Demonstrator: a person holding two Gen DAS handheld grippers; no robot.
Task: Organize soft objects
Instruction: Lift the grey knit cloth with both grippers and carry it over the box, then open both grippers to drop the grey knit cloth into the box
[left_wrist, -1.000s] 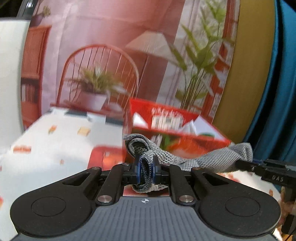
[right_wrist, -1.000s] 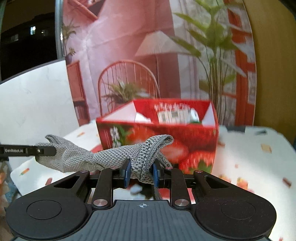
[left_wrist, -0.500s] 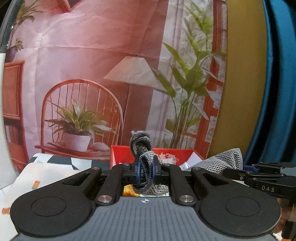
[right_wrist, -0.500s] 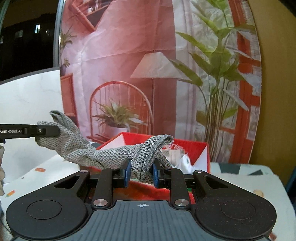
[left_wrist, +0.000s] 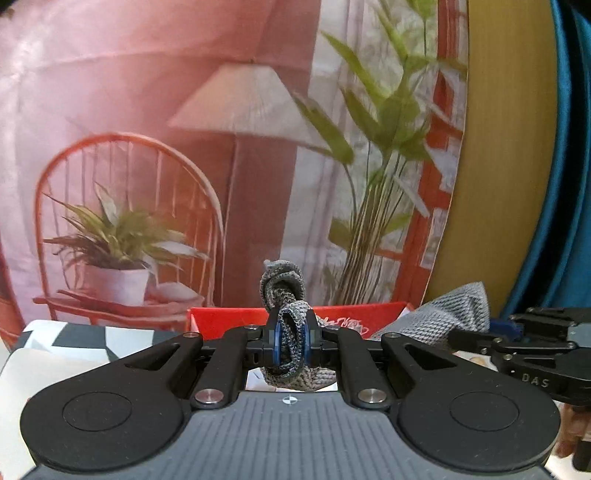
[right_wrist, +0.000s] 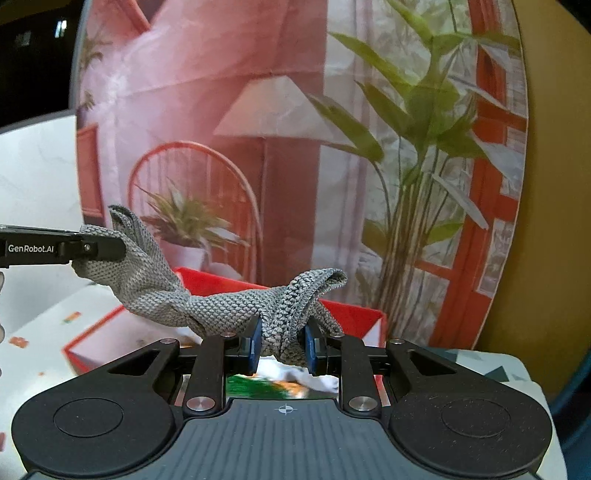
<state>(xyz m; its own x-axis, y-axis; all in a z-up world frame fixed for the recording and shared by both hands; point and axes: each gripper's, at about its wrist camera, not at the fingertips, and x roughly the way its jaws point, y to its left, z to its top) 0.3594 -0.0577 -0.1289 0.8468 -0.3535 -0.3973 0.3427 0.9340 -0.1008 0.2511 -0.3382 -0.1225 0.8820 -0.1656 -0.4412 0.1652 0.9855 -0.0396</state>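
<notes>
Now that we have carried the cloth up over the box, both grippers clamped on it, lowering comes next.

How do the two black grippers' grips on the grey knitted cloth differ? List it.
The left gripper pinches a thin bunched end of the grey knitted cloth, blue pads nearly meeting; the right gripper clamps a thicker fold, pads standing wider apart. In the right wrist view, the left gripper's end hangs higher than the right's. Both are shut on the same cloth, above the red box.
</notes>
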